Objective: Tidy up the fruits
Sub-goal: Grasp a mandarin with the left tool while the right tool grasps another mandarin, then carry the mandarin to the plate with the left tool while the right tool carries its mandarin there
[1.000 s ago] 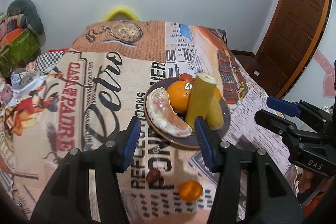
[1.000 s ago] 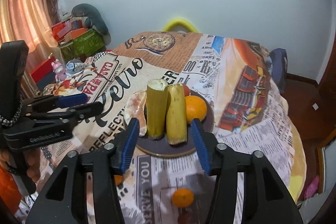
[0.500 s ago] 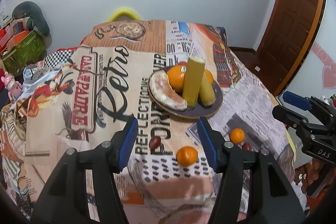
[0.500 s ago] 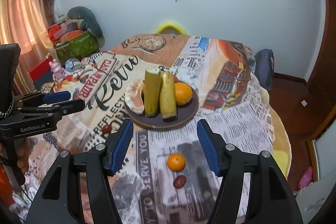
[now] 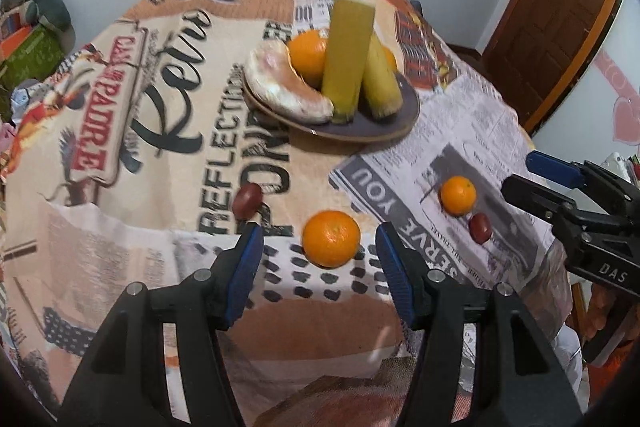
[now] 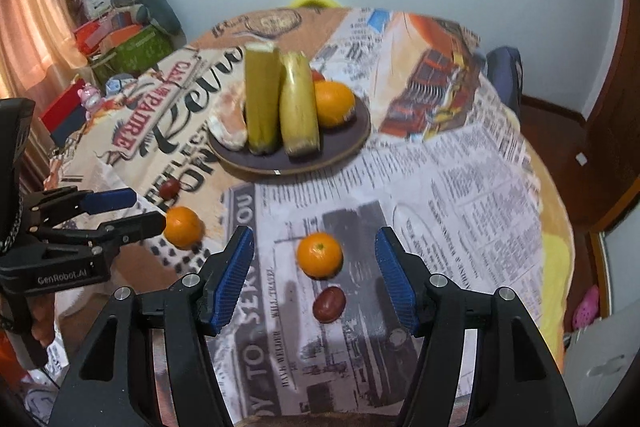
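Both grippers lined up on loose fruit near the table edge

The left gripper (image 5: 319, 243) has its fingers spread wide with an orange (image 5: 331, 238) between them, and the right gripper (image 6: 315, 263) is equally spread around a second orange (image 6: 319, 255), probably so each can close on one. Three small red fruits also lie loose; the plate (image 6: 344, 147) holds the rest (two green stalks, a peeled segment, another orange). Compared with half a second ago, both grippers are lower and nearer to their oranges, and the plate sits farther up the views.

a home: clothed table (image 6: 460, 163), curtain (image 6: 36, 27), wooden door (image 5: 560, 7)
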{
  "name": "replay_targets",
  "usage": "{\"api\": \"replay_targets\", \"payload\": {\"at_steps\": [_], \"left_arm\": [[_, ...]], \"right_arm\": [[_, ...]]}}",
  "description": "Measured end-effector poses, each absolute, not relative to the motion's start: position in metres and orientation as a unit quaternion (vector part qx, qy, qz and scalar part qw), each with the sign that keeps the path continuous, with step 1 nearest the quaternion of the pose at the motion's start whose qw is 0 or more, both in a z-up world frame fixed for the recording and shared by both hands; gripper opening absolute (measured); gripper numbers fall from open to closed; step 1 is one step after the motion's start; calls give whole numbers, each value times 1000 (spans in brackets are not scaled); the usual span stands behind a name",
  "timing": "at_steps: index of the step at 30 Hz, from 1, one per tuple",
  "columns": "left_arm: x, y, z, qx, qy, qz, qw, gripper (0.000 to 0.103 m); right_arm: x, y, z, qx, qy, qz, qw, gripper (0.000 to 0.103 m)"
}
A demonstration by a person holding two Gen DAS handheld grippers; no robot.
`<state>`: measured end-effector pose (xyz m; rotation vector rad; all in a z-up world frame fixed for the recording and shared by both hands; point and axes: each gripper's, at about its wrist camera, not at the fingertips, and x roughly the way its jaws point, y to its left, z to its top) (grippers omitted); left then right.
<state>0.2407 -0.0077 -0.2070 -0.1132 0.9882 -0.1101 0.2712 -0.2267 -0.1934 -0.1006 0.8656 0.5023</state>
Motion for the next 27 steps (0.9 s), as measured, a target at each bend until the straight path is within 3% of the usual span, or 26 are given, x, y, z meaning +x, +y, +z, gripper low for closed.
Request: {"api": "replay_targets", "payload": {"at_steps": [4, 9, 17, 27], "left_arm": [[244, -14, -219, -48, 481, -57, 874, 56], [250, -17, -230, -47, 490, -62, 868, 47], [254, -19, -237, -41, 493, -67, 866, 37], [255, -15, -229, -50, 484, -71, 871, 37]], "right_arm": [[279, -226, -212, -43, 442, 246, 862, 59], [285, -225, -228, -37, 459, 251, 851, 59], [293, -219, -240, -49, 470, 259, 843, 34], [292, -219, -232, -49, 454, 264, 850, 32]]}}
